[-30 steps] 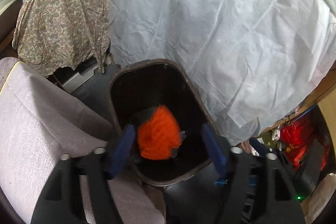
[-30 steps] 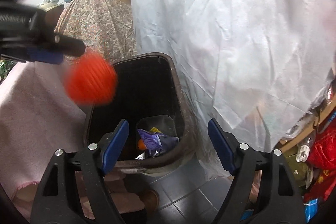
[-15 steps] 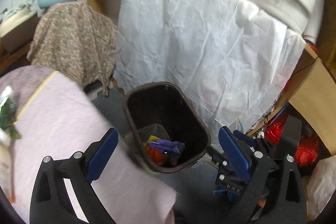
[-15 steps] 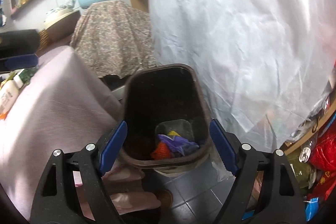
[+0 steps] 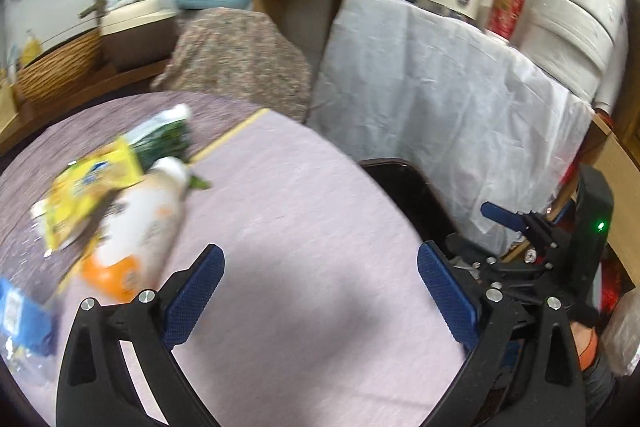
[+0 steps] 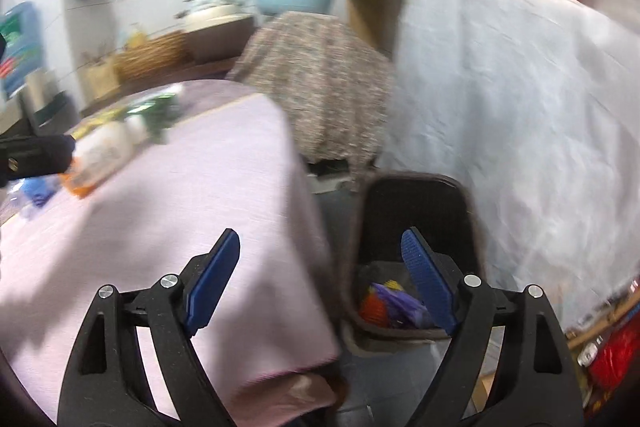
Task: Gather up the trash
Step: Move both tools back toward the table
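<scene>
My left gripper is open and empty above the pink-clothed table. Trash lies at the table's left: a white and orange bottle, a yellow wrapper, a green packet and a blue wrapper. My right gripper is open and empty, over the table's corner and the dark bin. The bin holds an orange ball and a purple wrapper. The bin's rim shows in the left wrist view beside the table edge.
A white sheet drapes the counter behind the bin. A patterned cloth covers something beyond the table. The right gripper's body sits at the right of the left wrist view. Red bags lie on the floor at right.
The orange ball dropped from my left gripper into the bin. Both grippers then rose and swung left, from over the bin toward the table and its trash.
</scene>
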`<action>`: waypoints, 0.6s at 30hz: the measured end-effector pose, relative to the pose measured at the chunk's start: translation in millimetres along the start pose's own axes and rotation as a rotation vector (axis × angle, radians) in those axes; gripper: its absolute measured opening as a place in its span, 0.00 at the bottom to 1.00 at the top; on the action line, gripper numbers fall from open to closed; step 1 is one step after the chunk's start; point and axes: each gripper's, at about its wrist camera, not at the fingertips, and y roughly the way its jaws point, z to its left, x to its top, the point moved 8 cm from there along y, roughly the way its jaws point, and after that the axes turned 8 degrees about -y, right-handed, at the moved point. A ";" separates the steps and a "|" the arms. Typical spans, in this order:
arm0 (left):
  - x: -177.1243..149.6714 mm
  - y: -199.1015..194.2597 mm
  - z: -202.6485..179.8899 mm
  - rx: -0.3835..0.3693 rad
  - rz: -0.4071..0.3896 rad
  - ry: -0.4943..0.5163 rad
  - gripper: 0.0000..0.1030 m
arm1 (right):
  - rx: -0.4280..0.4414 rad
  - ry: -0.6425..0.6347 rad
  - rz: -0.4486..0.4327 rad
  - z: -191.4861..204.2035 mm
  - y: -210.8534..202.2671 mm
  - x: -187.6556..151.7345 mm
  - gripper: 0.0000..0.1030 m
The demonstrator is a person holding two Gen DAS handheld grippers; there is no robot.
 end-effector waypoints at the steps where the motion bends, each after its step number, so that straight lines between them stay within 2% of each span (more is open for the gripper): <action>1: -2.4 -6.4 9.5 0.014 -0.009 -0.009 0.93 | 0.025 -0.003 -0.002 7.9 1.1 3.9 0.80; 10: -16.8 -58.6 102.2 0.158 -0.059 -0.092 0.93 | 0.225 -0.051 -0.022 86.9 9.2 44.4 0.80; 15: -11.1 -76.9 151.7 0.266 -0.029 -0.085 0.93 | 0.350 -0.048 -0.021 122.6 16.1 67.6 0.80; 18: -4.8 -78.9 177.1 0.318 0.036 -0.029 0.93 | 0.426 -0.038 -0.011 139.1 22.7 83.5 0.80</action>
